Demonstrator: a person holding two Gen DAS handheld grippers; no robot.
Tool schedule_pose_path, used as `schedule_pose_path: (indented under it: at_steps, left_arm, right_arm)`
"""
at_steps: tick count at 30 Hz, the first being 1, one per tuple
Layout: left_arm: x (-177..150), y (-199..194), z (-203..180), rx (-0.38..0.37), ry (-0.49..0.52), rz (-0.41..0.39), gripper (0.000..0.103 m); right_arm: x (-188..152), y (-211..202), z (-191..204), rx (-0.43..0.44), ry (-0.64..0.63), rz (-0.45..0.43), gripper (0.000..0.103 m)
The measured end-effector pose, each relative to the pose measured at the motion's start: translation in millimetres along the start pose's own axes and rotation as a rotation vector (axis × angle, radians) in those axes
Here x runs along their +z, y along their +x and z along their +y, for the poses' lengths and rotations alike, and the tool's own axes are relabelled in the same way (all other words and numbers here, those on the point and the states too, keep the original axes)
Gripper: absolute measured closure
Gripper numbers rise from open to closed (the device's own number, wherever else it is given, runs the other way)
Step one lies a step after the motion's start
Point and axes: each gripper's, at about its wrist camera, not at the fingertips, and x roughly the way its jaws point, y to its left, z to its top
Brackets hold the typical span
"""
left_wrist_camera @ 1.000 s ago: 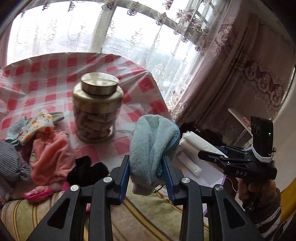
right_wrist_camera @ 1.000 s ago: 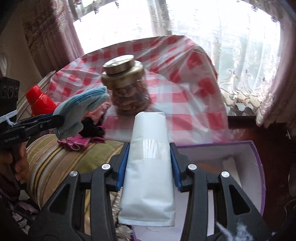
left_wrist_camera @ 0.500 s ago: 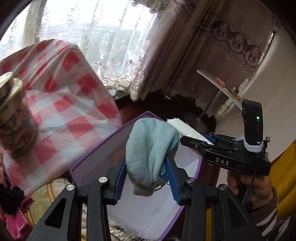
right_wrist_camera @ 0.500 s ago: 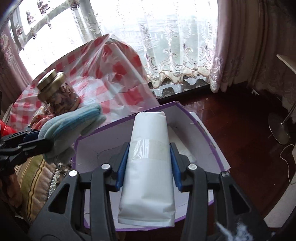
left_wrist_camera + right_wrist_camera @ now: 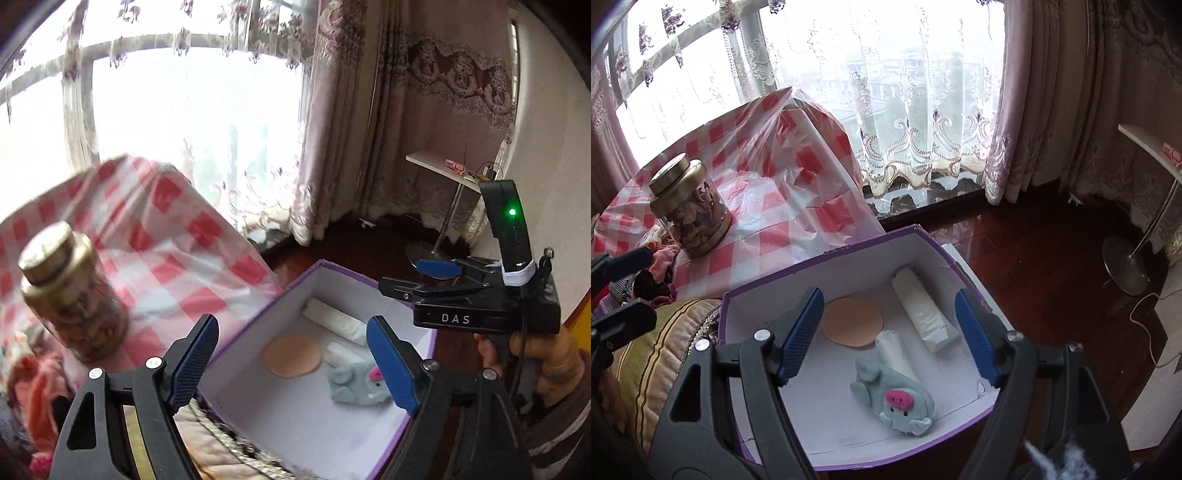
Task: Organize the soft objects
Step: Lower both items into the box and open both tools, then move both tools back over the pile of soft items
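Observation:
A purple box with a white inside (image 5: 827,269) (image 5: 295,284) stands on the floor beside the table. In it lie a grey-blue plush pouch with a pink nose (image 5: 897,400) (image 5: 356,384), a white packet (image 5: 923,308) (image 5: 334,319), a smaller white roll (image 5: 894,350) and a tan round pad (image 5: 851,321) (image 5: 291,354). My left gripper (image 5: 291,363) is open and empty above the box. My right gripper (image 5: 888,334) is open and empty above the box; it also shows at the right of the left wrist view (image 5: 436,275).
A gold-lidded jar (image 5: 689,206) (image 5: 70,288) stands on the red-checked tablecloth (image 5: 783,147). Loose clothes (image 5: 657,266) (image 5: 33,387) lie at the table's near left. A striped cushion (image 5: 665,350) sits left of the box. A lamp base (image 5: 1126,266) stands on the wood floor.
Both grippers have opened. The plush pouch left my left gripper and the white packet left my right gripper; both now lie in the box.

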Motion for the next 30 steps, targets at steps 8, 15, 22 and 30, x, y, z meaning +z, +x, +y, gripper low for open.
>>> schedule_pose_path:
  at_steps: [8,15,22,30]
  left_arm:
    - [-27,-55,26,0.14,0.087,-0.164,0.017]
    - [-49,-91,73,0.174,-0.023,-0.14,0.017]
    - [-76,-118,117,0.23,-0.152,-0.113,0.017]
    - [-115,-153,174,0.335,-0.321,-0.105,0.017]
  right_arm:
    - [15,-37,56,-0.066,-0.14,-0.219,0.004]
    - [18,-45,107,0.068,-0.209,-0.271,0.004]
    - [14,-38,143,0.203,-0.213,-0.206,0.004]
    - [4,-27,191,0.3,-0.32,-0.143,0.004]
